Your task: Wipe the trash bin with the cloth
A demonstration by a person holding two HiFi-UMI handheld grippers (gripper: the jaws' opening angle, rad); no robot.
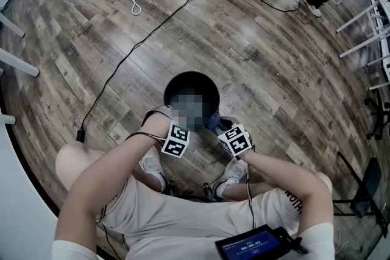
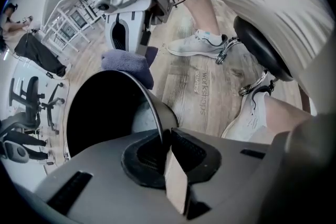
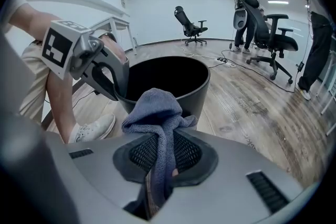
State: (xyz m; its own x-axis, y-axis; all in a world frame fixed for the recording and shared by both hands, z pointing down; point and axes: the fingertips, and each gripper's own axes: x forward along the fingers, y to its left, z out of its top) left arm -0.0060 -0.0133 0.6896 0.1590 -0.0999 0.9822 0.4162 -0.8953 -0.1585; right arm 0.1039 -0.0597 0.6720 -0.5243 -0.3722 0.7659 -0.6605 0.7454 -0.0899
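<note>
Jaws of left gripper (image 2: 166, 140): pinching bin (image 2: 105, 118) rim. Jaws of right gripper (image 3: 160, 162): clamped on cloth (image 3: 155, 107), bunched at rim's opposite side. Bin upright on floor (image 1: 256, 58)

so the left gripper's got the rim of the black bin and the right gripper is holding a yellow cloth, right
Not quite: the cloth is blue-grey, not yellow. The right gripper view shows it pinched in the right gripper. The rest holds: the left gripper grips the rim of the black bin.
</note>
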